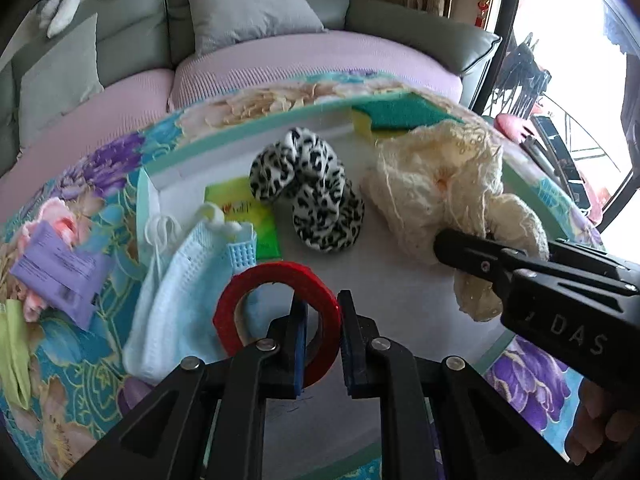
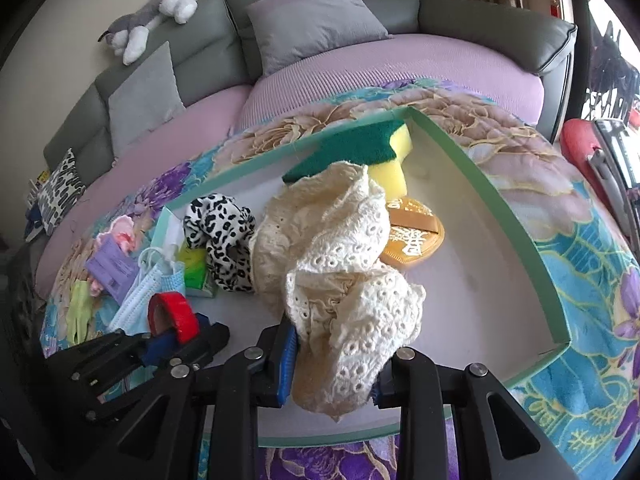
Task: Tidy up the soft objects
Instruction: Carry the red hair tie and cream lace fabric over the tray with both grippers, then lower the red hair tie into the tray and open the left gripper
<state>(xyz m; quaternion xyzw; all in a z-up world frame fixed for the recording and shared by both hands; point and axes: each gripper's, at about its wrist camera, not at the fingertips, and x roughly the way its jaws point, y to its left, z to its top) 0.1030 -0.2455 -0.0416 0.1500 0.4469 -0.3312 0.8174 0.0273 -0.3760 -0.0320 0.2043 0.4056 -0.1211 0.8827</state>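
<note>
A shallow white tray with a green rim (image 2: 516,216) lies on a flowered cloth. My left gripper (image 1: 323,344) is shut on a red tape roll (image 1: 276,276), one finger inside the ring, over the tray's near left part; the roll also shows in the right wrist view (image 2: 176,314). My right gripper (image 2: 334,364) is shut on a cream lace cloth (image 2: 340,264), which drapes from the jaws into the tray; it also shows in the left wrist view (image 1: 440,184). A leopard-print fabric (image 1: 312,188) lies in the tray's middle. A green and yellow sponge (image 2: 360,148) leans at the far rim.
A pale blue face mask (image 1: 176,300), a green tissue pack (image 1: 248,216) and a gold round tin (image 2: 416,240) lie in the tray. A purple packet (image 1: 60,268) and yellow-green cloth (image 1: 12,352) lie left of it. A sofa with grey cushions (image 2: 312,24) stands behind.
</note>
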